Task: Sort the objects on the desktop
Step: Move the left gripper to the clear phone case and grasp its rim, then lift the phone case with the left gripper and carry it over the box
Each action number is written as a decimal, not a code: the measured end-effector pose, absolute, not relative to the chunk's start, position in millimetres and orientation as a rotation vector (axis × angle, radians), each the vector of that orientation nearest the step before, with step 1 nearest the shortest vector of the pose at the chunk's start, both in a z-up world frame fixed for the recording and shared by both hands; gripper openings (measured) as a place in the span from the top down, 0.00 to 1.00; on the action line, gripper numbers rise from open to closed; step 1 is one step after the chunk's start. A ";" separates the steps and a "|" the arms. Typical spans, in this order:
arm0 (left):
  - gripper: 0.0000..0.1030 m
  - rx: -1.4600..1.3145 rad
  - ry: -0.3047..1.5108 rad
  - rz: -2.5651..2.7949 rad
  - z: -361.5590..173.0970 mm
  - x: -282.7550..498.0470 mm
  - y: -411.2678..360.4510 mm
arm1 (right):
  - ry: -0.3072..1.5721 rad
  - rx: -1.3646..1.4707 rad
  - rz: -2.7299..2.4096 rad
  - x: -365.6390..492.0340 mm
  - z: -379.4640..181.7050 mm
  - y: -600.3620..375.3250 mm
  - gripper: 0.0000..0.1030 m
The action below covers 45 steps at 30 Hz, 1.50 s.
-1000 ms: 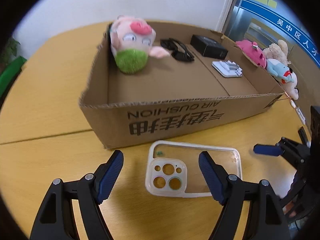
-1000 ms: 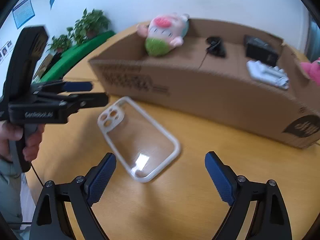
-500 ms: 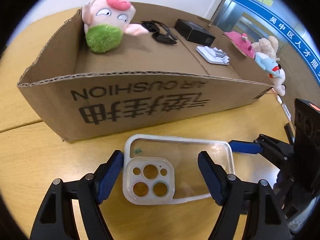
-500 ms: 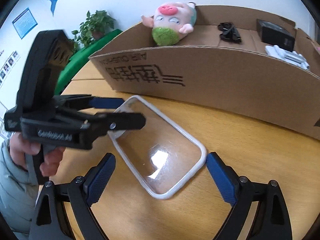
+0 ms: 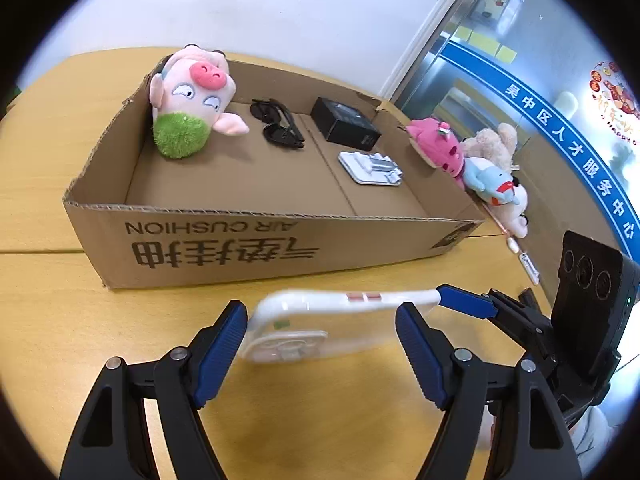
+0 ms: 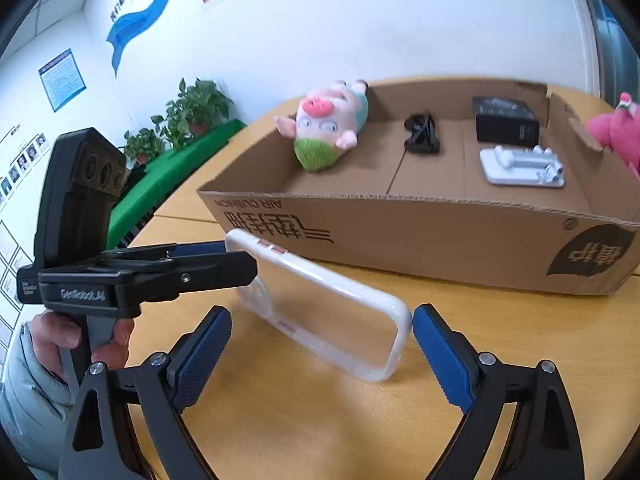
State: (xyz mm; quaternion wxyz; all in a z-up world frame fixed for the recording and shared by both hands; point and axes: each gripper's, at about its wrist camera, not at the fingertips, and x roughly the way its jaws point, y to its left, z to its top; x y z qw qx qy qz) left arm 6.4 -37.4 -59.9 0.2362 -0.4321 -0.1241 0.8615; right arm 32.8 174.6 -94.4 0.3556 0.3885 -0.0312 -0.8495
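The clear phone case (image 5: 332, 328) is lifted off the wooden table (image 5: 48, 320) and tilted, just in front of the cardboard box (image 5: 240, 248), spanning both tools. In the left wrist view its camera-cutout end sits between the blue pads of the left gripper (image 5: 320, 344), with the left pad at the case's corner and the right pad against its face, so the left gripper appears clenched on the phone case across its width. The right gripper (image 6: 320, 344), seen in the right wrist view, has the case's other short end between its fingers; the right pad is touching or just beside the case's corner, while a gap shows at the left pad, so whether it grasps the case cannot be told. A hand (image 6: 80, 340) holds the left tool's handle. Inside the box lie a pig plush (image 5: 192, 100), black sunglasses (image 5: 280, 124), a black box (image 5: 346, 124) and a white holder (image 5: 370, 168). Compared with half a second earlier, the case, which then lay flat on the table, is raised on edge with its side buttons facing up, and both views look higher above the box.
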 end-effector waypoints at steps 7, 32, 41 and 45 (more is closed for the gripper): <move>0.26 -1.194 -0.359 2.356 -64.3 23.1 -33.1 | -0.029 0.960 -2.192 56.6 -95.2 178.0 0.10; 0.93 -1.502 -0.285 2.442 -104.3 25.2 -37.4 | 0.153 1.249 -2.299 38.6 -143.5 189.3 0.92; 0.93 -1.200 -0.205 2.570 -9.6 24.7 -27.6 | 0.083 0.982 -2.446 47.4 -62.3 209.1 0.92; 0.93 -1.077 -0.159 2.605 27.5 6.6 -23.5 | 0.077 0.872 -2.508 36.6 -23.9 210.8 0.92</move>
